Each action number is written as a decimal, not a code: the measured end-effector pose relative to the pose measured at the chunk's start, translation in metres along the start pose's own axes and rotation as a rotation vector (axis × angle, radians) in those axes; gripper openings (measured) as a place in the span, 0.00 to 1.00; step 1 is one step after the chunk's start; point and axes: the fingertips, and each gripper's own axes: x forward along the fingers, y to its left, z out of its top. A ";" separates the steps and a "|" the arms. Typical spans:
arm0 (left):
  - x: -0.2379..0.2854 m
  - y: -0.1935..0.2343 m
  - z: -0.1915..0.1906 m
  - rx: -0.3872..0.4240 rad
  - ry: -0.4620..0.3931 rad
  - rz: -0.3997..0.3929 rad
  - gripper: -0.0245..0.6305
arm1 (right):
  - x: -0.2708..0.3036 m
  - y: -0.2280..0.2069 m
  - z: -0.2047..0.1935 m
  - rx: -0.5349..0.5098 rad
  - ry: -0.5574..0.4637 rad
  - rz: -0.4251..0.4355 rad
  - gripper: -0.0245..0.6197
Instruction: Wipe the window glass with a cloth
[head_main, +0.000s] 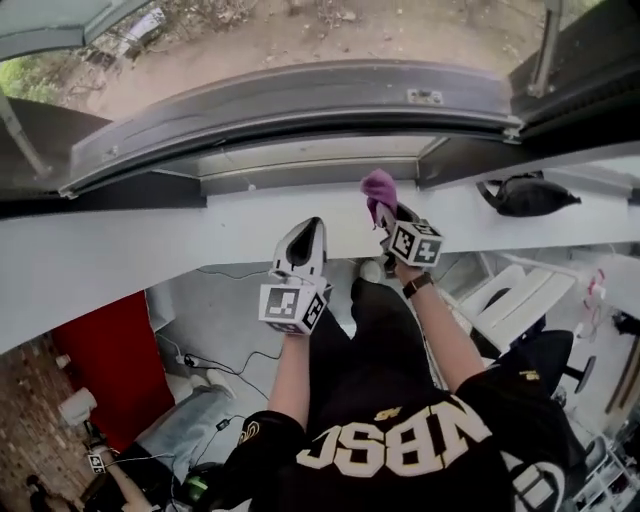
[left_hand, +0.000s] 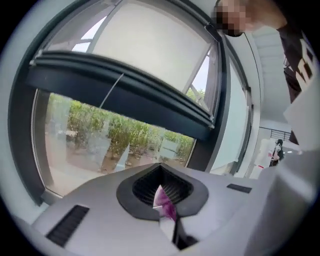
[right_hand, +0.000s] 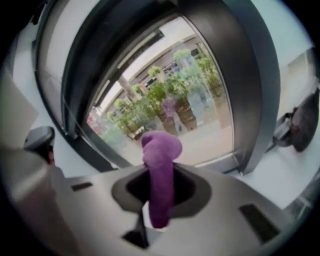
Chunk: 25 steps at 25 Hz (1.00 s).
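1. The left claw (head_main: 303, 236) is sitting closed, pinching a small purple sliver (left_hand: 165, 204) at its seam. What that sliver is cannot be made out.
2. The right claw (head_main: 388, 214) is clamping the purple cloth (right_hand: 160, 165), which is standing past its tips in a soft roll.
3. Judgement: the cloth is looking light, limp and unlikely to slip. Gripping its bunched lower end is leaving the free end for pressing.
4. The window glass (right_hand: 200, 120) is lying ahead of that claw, beyond the sill (head_main: 150, 245). Whether cloth is touching glass is not showing, and reflections are masking any smears.
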 end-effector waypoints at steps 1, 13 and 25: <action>-0.009 -0.001 0.016 0.027 -0.012 0.002 0.07 | -0.020 0.022 0.012 -0.039 -0.027 0.008 0.15; -0.044 -0.018 0.153 0.209 -0.199 -0.117 0.07 | -0.172 0.235 0.165 -0.482 -0.518 0.004 0.15; -0.072 -0.004 0.229 0.246 -0.309 -0.105 0.07 | -0.190 0.326 0.182 -0.575 -0.648 0.041 0.15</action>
